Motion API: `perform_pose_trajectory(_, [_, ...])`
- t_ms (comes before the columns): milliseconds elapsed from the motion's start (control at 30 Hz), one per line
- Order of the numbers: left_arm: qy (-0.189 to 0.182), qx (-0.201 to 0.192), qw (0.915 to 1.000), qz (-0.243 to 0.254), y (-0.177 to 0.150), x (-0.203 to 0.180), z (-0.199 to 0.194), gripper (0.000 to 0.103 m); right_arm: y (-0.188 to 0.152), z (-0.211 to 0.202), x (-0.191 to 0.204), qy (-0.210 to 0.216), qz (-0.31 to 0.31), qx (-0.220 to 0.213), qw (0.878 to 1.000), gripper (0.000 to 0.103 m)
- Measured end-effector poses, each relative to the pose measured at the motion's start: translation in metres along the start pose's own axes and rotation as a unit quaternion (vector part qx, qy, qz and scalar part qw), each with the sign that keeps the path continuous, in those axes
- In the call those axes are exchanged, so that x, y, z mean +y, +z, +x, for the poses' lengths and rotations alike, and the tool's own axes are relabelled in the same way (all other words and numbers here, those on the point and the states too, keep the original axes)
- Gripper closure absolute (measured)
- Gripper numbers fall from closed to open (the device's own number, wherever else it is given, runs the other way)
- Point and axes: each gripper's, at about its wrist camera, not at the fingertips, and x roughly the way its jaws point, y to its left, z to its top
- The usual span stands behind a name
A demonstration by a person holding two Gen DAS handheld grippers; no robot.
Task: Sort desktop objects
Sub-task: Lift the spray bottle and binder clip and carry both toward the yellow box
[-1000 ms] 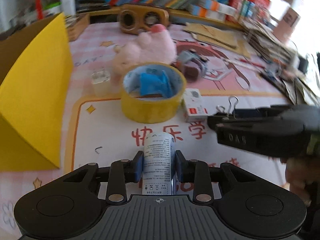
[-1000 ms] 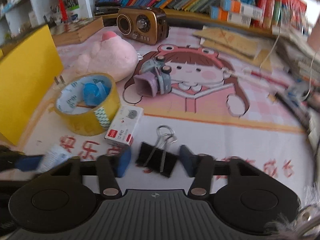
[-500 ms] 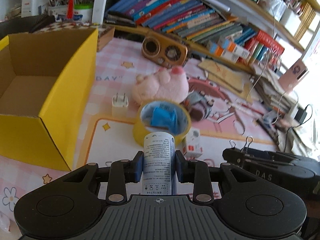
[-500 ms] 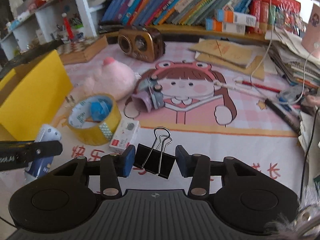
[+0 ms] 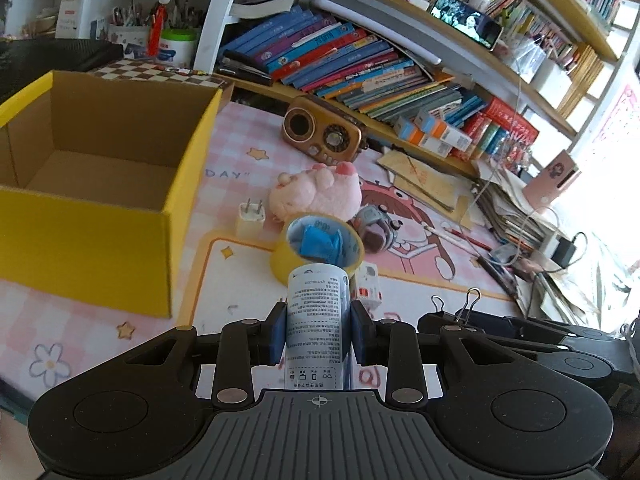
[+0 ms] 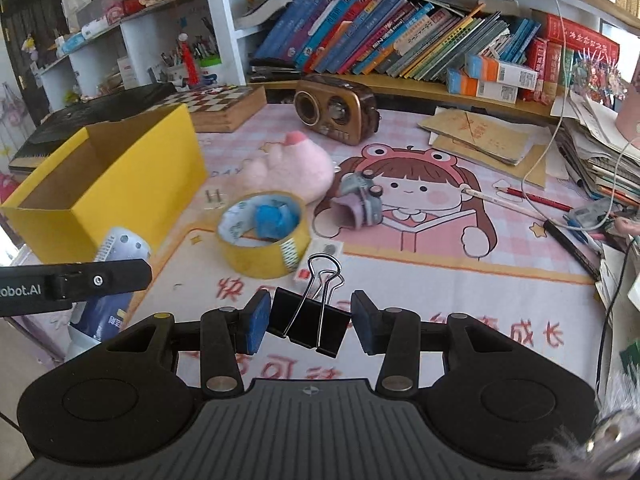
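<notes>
My left gripper (image 5: pixel 318 330) is shut on a white and blue printed tube (image 5: pixel 318 320) and holds it up above the mat. The tube also shows in the right wrist view (image 6: pixel 110 280). My right gripper (image 6: pixel 308 320) is shut on a black binder clip (image 6: pixel 308 322), lifted off the mat, wire handles pointing forward. An open yellow cardboard box (image 5: pixel 100 184) stands at the left, empty inside; it also shows in the right wrist view (image 6: pixel 120 176).
On the pink mat lie a yellow tape roll (image 5: pixel 316 246) with a blue item inside, a pink plush (image 5: pixel 320 196), a white plug (image 5: pixel 250 218), a small white box (image 5: pixel 366 286), a toy camera (image 6: pixel 360 202) and a brown radio (image 6: pixel 336 108). Books and papers crowd the back and right.
Both grippers have risen away from the mat with their objects. The left view now looks into the yellow box; the right gripper closed on the clip and lifted it.
</notes>
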Motion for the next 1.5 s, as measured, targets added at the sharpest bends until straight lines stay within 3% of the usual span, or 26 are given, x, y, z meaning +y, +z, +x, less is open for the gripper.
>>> perform_pose_trajectory(600, [-0.045, 0.003, 0.9987, 0.021, -0.042, 0.074, -0.087, 0.073, -0.063, -0.053, 0.113, -0.017, 0.034, -0.002, 0.999, 0.062])
perform_pose_trajectory(1067, [-0.025, -0.015, 0.9996, -0.003, -0.063, 0.129, -0.14, 0.073, -0.081, -0.058, 0.186, 0.023, 0.007, 0.005, 1.0, 0.062])
perform_pose_trajectory(1500, [-0.008, -0.041, 0.9989, -0.021, -0.063, 0.159, -0.161, 0.073, -0.073, -0.049, 0.223, 0.05, -0.026, 0.003, 0.998, 0.062])
